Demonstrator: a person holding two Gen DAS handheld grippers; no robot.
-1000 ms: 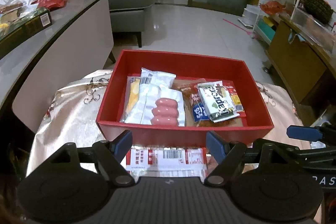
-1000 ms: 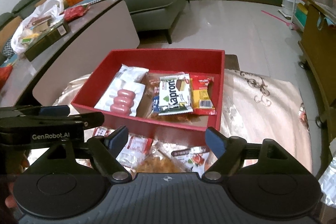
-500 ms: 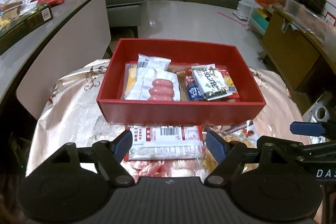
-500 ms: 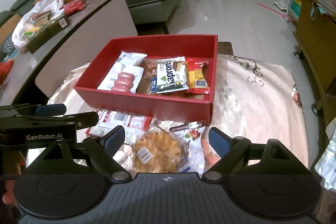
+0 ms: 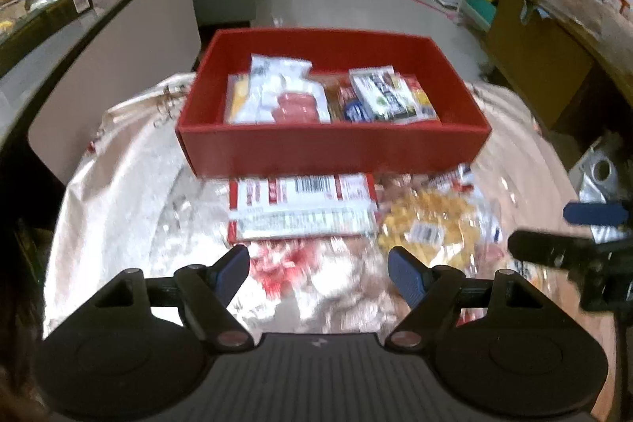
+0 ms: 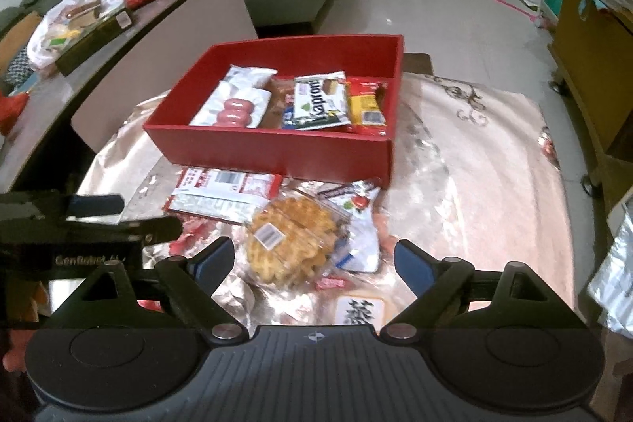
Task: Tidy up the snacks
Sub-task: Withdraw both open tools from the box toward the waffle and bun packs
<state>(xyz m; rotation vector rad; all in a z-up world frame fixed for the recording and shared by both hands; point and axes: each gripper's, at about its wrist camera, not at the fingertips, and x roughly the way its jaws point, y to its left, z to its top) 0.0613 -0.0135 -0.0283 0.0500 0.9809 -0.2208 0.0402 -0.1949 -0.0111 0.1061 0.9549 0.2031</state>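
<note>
- The right hand-held gripper (image 6: 314,263) is hovering empty, its jaws having just been opening, straddling the waffle pack (image 6: 290,238).
- The left hand-held gripper (image 5: 318,271) is hanging spread, empty.
- Loose snacks are lying on the worktop (image 6: 474,165) before the red box (image 6: 277,149).
- Lowering squarely should keep the crinkly wrapper from slipping.

Left gripper (image 5: 318,273) jaws apart, empty; right gripper (image 6: 314,262) jaws just opening wider, empty.
</note>
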